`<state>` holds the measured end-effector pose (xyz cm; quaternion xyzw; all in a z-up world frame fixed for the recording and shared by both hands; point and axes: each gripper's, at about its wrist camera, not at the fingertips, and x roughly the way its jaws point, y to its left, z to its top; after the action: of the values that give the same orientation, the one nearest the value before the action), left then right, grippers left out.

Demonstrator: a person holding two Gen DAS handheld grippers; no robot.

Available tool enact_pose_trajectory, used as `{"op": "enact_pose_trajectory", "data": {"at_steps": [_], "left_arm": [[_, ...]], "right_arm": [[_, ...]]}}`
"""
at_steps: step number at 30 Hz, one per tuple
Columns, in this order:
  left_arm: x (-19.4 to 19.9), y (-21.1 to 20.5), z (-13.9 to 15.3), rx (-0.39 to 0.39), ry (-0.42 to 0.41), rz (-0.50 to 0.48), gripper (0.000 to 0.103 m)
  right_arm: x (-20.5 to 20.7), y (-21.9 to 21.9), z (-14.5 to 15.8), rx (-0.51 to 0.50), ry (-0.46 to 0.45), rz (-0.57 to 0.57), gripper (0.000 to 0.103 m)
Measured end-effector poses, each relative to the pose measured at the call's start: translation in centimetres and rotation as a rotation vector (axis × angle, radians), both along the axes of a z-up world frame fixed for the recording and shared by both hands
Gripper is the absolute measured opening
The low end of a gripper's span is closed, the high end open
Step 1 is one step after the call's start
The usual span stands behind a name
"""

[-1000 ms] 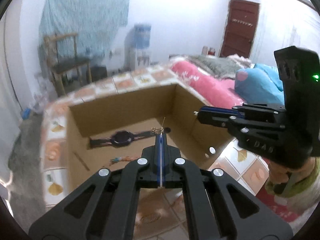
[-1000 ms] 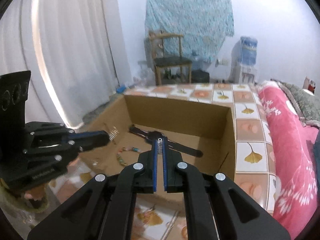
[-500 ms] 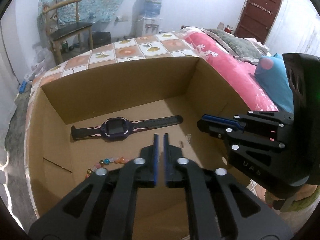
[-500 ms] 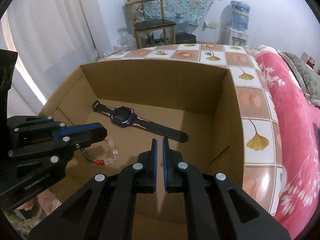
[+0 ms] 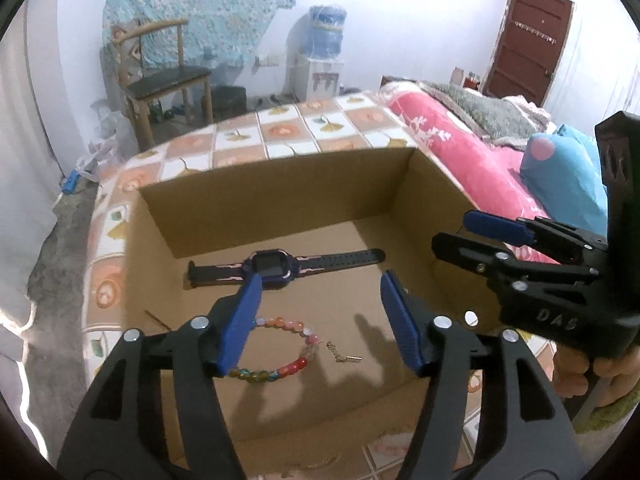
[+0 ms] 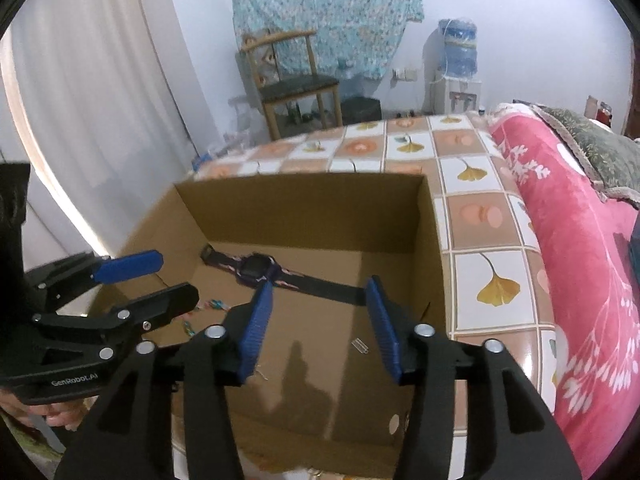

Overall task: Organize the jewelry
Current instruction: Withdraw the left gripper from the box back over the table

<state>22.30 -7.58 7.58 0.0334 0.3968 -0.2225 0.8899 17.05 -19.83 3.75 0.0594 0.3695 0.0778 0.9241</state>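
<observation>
1. The left gripper [image 5: 320, 316] hangs over the near part of the cardboard box [image 5: 280, 196], its blue pads spread wide with nothing between them.
2. The right gripper [image 6: 320, 320] is likewise spread wide and empty, poised over the same box beside the left one, which shows at the left edge of the right wrist view.
3. Below the left gripper, on the box floor, lies a beaded bracelet [image 5: 280, 360], a loop of orange, pink and multicoloured beads, partly hidden by the left pad.
4. Just to the right of the bracelet lies a small gold piece [image 5: 344, 357], perhaps an earring with a short chain; it is too small to be sure. Its long axis runs roughly left to right.
5. Farther in, near the back wall, a dark smartwatch [image 5: 276, 266] lies flat with its strap stretched out, long axis left to right across the box, face up.
6. The box sits on a tiled-pattern cloth [image 5: 288, 132]; a pink blanket [image 5: 460, 152] lies to the right.
</observation>
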Motion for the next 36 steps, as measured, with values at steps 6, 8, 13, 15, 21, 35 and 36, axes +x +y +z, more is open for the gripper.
{"op": "enact_pose_trajectory", "data": {"at_steps": [6, 8, 13, 15, 21, 35, 36], "left_arm": [[-3.3, 2.0, 2.1, -0.014, -0.072, -0.009, 0.078], [-4.8, 3.1, 2.7, -0.017, -0.099, -0.007, 0.081], [-9.0, 6.4, 4.1, -0.044, -0.175, 0.015, 0.084], [-10.7, 7.7, 4.3, -0.036, -0.196, 0.040, 0.085], [-14.1, 10.2, 2.3, -0.005, -0.171, 0.093, 0.085], [-14.6, 8.3, -6.4, 0.047, -0.010, 0.075, 0.085], [-14.4, 8.2, -6.6, 0.044, -0.009, 0.074, 0.085]], "right_arm": [[-2.5, -0.4, 2.2, 0.060, -0.078, 0.006, 0.061], [-3.8, -0.6, 2.9, 0.079, -0.104, 0.013, 0.062], [-7.7, -1.3, 4.4, 0.117, -0.183, 0.037, 0.065], [-9.3, -1.8, 4.5, 0.123, -0.209, 0.048, 0.067], [-12.2, -2.4, 1.8, 0.106, -0.131, 0.082, 0.067], [-13.6, 1.3, -7.8, 0.212, 0.178, 0.110, 0.067], [-13.6, 1.7, -8.1, 0.207, 0.184, 0.112, 0.067]]}}
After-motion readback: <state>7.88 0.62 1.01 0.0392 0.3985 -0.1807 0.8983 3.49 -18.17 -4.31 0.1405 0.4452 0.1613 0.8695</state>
